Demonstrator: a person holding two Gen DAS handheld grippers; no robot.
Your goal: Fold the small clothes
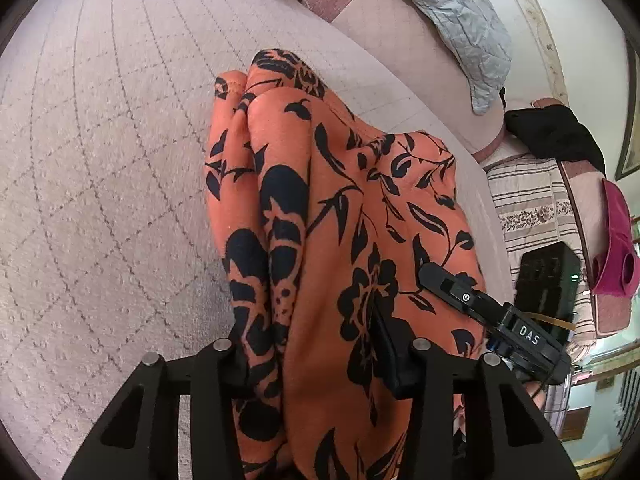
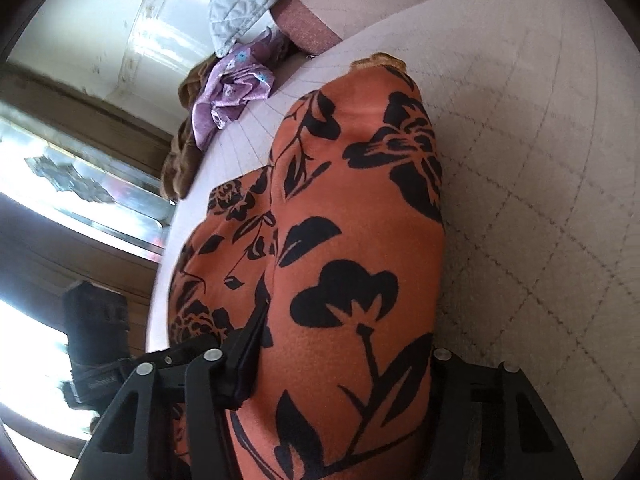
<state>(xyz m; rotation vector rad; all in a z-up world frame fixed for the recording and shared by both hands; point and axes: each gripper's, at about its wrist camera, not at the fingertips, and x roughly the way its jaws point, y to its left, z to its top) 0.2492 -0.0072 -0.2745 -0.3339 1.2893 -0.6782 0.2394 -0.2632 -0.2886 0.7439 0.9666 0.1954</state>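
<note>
An orange garment with black flowers [image 1: 340, 200] is bunched up over a pale quilted bedspread [image 1: 100, 160]. My left gripper [image 1: 312, 332] has its jaws closed on a thick fold of it, and the cloth hides most of the left finger. In the right wrist view the same garment [image 2: 352, 220] fills the space between the jaws of my right gripper [image 2: 340, 344], which pinches it; cloth covers the right finger. The right gripper [image 1: 448, 284] also shows in the left wrist view, its finger lying on the garment's right edge. The left gripper [image 2: 188, 350] sits low at the left there.
A crumpled purple garment [image 2: 228, 96] lies at the bed's far edge beside a grey quilted pillow [image 2: 244, 0] and a brown cloth [image 2: 180, 160]. Off the bed's right side are a black cloth [image 1: 556, 132], striped fabric [image 1: 524, 200] and a pink item [image 1: 616, 248].
</note>
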